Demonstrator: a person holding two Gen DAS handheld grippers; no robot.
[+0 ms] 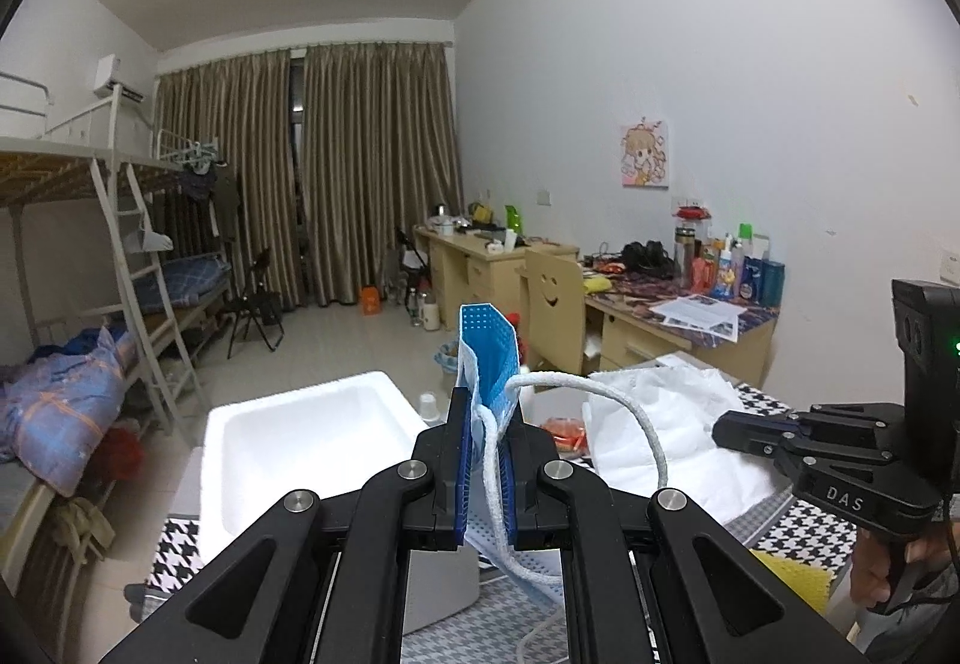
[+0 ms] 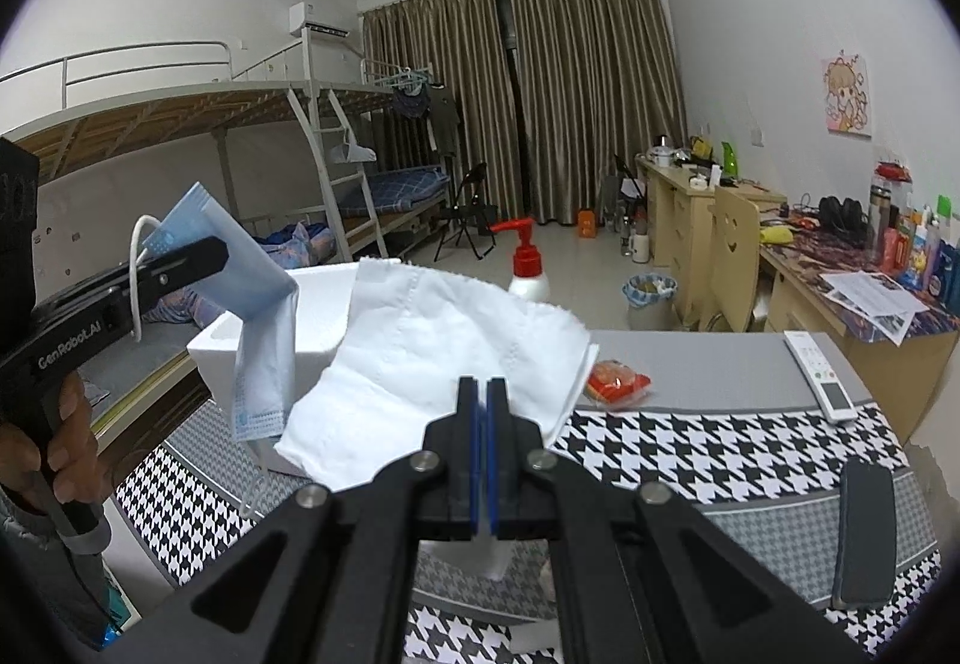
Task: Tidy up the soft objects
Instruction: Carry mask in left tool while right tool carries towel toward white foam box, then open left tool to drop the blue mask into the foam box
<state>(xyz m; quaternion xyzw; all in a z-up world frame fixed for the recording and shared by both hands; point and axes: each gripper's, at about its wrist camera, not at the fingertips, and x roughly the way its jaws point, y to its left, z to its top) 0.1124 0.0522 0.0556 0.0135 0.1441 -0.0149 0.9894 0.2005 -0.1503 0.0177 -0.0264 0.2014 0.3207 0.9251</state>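
My left gripper [image 1: 485, 412] is shut on a blue face mask [image 1: 487, 358] whose white ear loop [image 1: 642, 424] curls to the right. It holds the mask in the air above the white foam box [image 1: 288, 442]. In the right wrist view the left gripper [image 2: 204, 253] shows at left with the mask [image 2: 258, 316] hanging down over the foam box [image 2: 210, 352]. My right gripper [image 2: 482, 394] is shut on a white paper tissue [image 2: 432, 352] and holds it up over the table. The tissue also shows in the left wrist view [image 1: 660, 424], beside the right gripper [image 1: 729, 433].
On the houndstooth tablecloth [image 2: 690, 448] lie a red snack packet [image 2: 618, 382], a white remote [image 2: 822, 376] and a dark phone [image 2: 864, 538]. A red-pump soap bottle [image 2: 528, 268] stands behind the tissue. A yellow cloth [image 1: 792, 580] lies near the right hand. Bunk beds stand left, desks right.
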